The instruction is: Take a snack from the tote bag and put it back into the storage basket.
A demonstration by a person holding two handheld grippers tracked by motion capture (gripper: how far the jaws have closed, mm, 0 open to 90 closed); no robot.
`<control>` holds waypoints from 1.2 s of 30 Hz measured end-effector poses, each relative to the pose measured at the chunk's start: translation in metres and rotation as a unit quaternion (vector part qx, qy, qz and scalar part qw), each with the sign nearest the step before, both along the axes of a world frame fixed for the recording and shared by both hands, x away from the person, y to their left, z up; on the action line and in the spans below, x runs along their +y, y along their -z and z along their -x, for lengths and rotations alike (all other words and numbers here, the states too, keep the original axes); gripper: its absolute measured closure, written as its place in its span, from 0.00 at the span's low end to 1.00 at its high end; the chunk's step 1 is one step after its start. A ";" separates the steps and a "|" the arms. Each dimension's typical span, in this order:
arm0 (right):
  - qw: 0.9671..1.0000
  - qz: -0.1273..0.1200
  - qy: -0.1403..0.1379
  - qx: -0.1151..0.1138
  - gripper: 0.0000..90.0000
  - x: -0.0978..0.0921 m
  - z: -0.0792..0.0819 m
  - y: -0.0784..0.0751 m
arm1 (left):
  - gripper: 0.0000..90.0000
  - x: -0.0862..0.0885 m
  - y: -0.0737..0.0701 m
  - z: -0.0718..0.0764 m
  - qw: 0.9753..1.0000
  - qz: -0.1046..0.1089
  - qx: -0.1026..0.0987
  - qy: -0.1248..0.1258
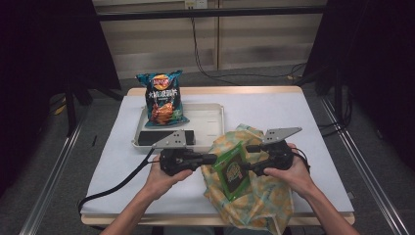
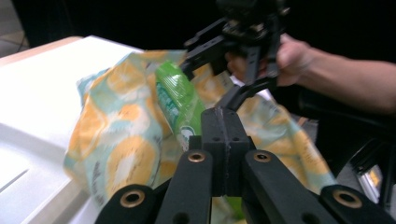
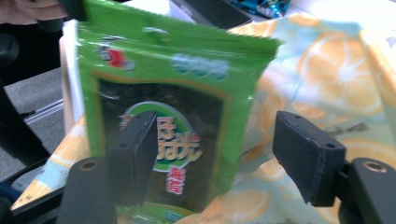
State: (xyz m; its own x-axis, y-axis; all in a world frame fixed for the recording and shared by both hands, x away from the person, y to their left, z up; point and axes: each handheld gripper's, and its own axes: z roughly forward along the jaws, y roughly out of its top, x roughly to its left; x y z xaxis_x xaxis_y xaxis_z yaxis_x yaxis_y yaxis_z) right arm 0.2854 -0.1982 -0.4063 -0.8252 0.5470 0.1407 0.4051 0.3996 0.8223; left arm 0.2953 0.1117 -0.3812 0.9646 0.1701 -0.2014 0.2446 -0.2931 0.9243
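Note:
A green seaweed packet (image 1: 234, 169) stands tilted in the mouth of an orange-slice patterned bag (image 1: 259, 200) at the table's front. My left gripper (image 1: 211, 158) is shut on the packet's left edge; in the left gripper view its jaws (image 2: 223, 128) are pressed together at the green packet (image 2: 175, 95). My right gripper (image 1: 250, 157) is open on the packet's right side. In the right gripper view its jaws (image 3: 219, 158) stand wide apart, and the packet (image 3: 173, 93) sits just beyond them with the bag (image 3: 327, 79) behind.
A white tray (image 1: 208, 122) lies at the table's middle back with a black flat object (image 1: 147, 137) in it. A blue chips bag (image 1: 162, 98) leans on the tray's far left. White table covering (image 1: 293, 112) stretches right of the tray.

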 end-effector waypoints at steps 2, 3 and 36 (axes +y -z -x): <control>1.000 -0.015 -0.007 -0.001 0.32 -0.002 -0.002 -0.001 | 1.00 0.000 -0.003 0.001 1.000 -0.005 -0.006 0.005; 1.000 -0.020 -0.006 -0.004 0.32 -0.002 -0.003 -0.002 | 1.00 0.000 -0.003 0.002 1.000 0.001 -0.004 0.008; 0.995 -0.018 -0.094 -0.006 0.79 -0.007 0.009 0.000 | 1.00 0.001 0.006 -0.008 0.999 -0.030 -0.005 -0.013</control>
